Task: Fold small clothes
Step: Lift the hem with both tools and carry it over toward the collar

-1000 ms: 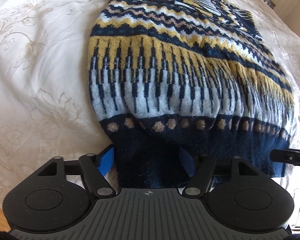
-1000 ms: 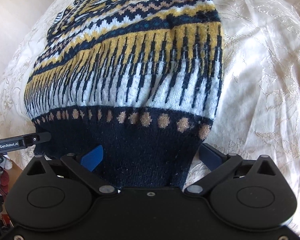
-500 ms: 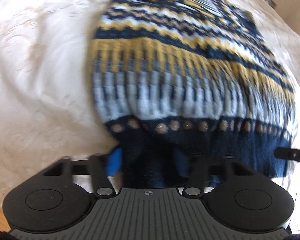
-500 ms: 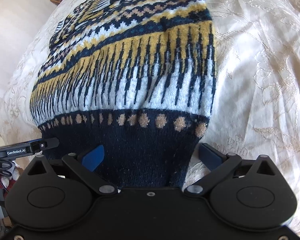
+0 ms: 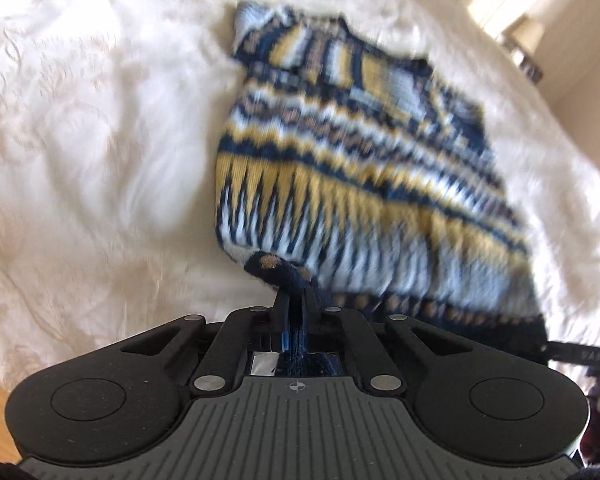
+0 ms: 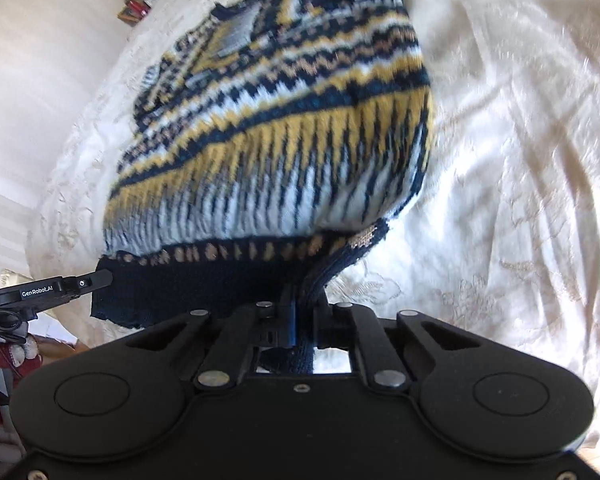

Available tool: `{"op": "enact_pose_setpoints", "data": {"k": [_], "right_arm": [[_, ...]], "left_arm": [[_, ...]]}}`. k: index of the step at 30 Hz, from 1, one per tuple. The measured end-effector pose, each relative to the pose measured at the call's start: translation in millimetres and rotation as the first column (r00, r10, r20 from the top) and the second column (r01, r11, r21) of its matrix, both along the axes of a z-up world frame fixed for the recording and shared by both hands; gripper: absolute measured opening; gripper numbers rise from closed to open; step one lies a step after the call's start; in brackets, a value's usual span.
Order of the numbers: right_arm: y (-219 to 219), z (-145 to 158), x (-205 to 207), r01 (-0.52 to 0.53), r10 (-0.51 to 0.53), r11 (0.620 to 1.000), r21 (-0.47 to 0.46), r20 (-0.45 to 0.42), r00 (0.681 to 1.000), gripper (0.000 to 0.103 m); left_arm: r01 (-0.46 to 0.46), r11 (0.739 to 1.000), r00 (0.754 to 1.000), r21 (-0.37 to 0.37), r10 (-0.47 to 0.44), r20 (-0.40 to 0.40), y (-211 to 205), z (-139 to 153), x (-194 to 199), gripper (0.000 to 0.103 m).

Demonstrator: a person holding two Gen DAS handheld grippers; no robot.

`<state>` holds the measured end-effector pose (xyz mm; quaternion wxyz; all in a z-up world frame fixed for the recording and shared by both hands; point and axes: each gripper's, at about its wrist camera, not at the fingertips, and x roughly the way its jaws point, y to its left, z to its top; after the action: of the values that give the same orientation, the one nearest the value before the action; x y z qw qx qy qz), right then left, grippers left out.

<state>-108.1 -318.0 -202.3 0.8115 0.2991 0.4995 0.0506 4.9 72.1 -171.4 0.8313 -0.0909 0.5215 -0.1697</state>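
two hand-held grippers clamped on sweater (image 5: 360, 184) hem

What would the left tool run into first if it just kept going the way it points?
Most likely the sweater itself: the left tool is already shut on its navy hem, and the patterned knit lies directly ahead, on the white bedspread. The blur makes depth uncertain.

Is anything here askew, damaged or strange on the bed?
Nothing stands out. The navy, yellow and white patterned knitted sweater lies on the cream embroidered bedspread; its dark hem is bunched only where the left gripper and right gripper pinch it.
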Motion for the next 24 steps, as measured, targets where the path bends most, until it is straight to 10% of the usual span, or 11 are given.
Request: {"op": "enact_pose_setpoints", "data": {"k": [24], "right_arm": [[-46.8,108.6,165.1,0.220,-0.202,0.975,-0.015,0.345,0.917,0.014]], "left_arm": [[-0.007,0.983,0.955,-0.182,0.061,0.291,-27.5,102.7,177.8,0.005]]}}
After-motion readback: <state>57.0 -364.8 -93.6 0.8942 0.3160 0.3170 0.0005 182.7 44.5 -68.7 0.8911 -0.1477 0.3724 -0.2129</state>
